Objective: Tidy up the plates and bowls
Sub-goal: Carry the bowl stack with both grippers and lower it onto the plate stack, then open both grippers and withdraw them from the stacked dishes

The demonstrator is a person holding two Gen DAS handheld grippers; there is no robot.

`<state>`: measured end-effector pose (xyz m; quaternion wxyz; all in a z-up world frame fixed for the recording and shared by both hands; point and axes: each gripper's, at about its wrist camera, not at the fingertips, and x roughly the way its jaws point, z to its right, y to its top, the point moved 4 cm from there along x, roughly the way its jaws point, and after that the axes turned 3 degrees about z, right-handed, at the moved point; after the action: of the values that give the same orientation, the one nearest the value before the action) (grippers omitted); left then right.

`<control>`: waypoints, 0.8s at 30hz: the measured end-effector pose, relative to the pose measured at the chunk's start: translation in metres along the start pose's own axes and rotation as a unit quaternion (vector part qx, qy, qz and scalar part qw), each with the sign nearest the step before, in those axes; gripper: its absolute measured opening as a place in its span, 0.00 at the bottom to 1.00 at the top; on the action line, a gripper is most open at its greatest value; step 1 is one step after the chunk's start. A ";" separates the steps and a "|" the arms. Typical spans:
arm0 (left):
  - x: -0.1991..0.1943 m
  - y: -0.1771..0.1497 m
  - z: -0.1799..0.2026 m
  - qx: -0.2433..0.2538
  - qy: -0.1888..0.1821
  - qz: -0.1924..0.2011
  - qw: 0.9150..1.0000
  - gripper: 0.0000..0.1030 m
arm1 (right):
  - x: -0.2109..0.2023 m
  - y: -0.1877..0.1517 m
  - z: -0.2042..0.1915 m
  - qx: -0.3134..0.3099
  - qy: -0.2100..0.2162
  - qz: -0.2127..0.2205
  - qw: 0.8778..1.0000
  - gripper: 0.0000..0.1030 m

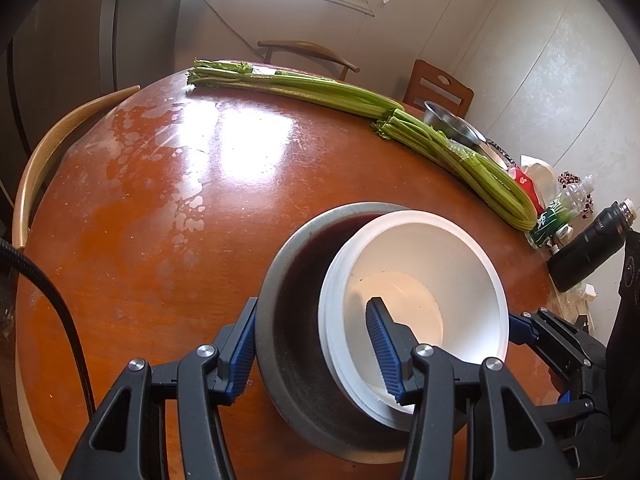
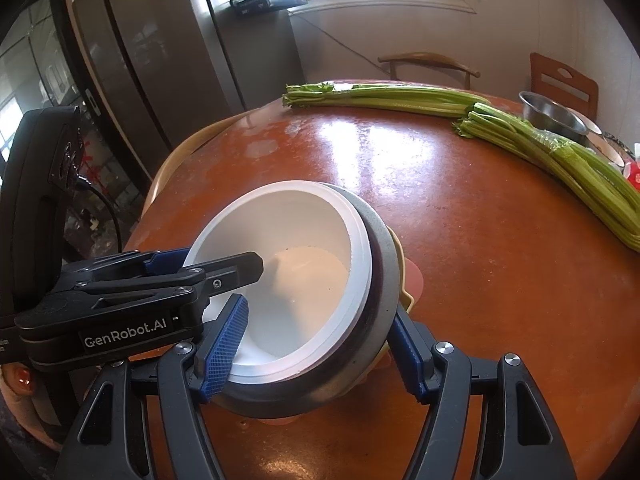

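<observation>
Both grippers grip the same nested bowls at the near edge of the round wooden table [image 1: 168, 184]; a white bowl [image 1: 440, 264] sits tilted inside a grey bowl [image 1: 288, 264]; the left gripper [image 1: 312, 348] pinches both walls, one pad outside the grey, one inside the white; the right gripper [image 2: 320, 348] clamps the opposite side likewise; celery [image 1: 320, 90] lies well beyond.

Celery [image 1: 320, 92], flask [image 1: 592, 248], chairs [image 1: 438, 88].
</observation>
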<state>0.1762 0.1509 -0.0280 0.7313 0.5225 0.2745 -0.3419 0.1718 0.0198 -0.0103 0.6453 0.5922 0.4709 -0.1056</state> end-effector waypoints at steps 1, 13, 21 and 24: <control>0.000 0.000 0.000 0.001 0.002 0.000 1.000 0.51 | 0.000 0.000 0.000 0.000 -0.002 0.000 1.000 0.69; 0.002 0.000 -0.004 -0.003 0.012 0.002 1.000 0.51 | -0.003 0.000 0.004 -0.003 -0.018 0.008 1.000 0.69; -0.010 0.002 -0.018 -0.015 0.029 0.018 0.999 0.51 | -0.011 0.005 0.008 0.000 -0.024 0.023 0.999 0.69; -0.019 0.002 -0.019 -0.016 0.034 0.027 0.999 0.51 | -0.015 0.005 0.007 -0.003 -0.029 0.028 0.999 0.69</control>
<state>0.1649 0.1734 -0.0186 0.7390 0.5291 0.2904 -0.2993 0.1705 0.0088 0.0030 0.6630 0.6001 0.4354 -0.1032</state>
